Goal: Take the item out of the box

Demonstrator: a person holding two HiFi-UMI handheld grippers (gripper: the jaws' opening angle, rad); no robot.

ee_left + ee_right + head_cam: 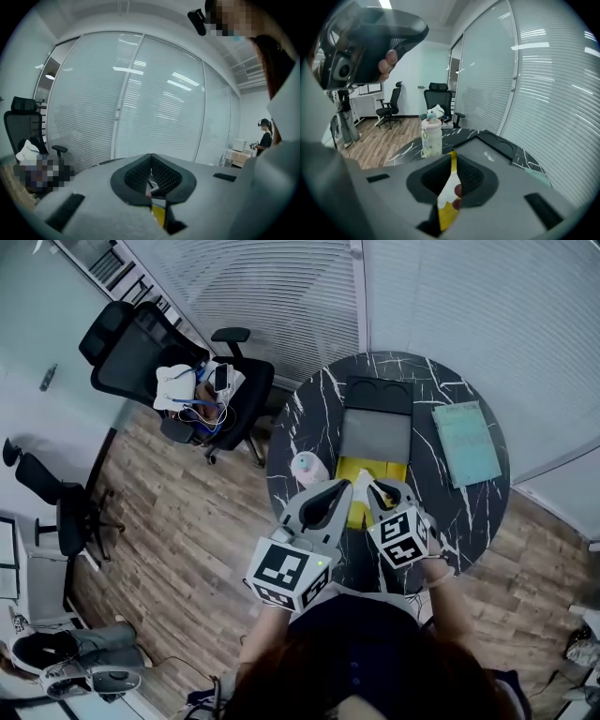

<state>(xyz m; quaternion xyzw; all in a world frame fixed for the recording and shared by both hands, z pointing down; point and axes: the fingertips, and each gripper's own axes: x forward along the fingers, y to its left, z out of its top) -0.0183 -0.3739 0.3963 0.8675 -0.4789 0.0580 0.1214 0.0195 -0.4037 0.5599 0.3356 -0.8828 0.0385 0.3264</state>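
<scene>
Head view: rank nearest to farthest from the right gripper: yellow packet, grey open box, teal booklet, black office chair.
1. yellow packet, held by the right gripper
2. grey open box, just beyond
3. teal booklet, table's right
4. black office chair, far left

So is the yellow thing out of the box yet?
Nearly done. The box lies open and looks empty. The right tongs pinch the yellow packet, held in front of the box. The left tongs are shut nearby. Only setting it down seems left.

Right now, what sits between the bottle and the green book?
The grey box and a yellow packet, as the head view shows.
</scene>
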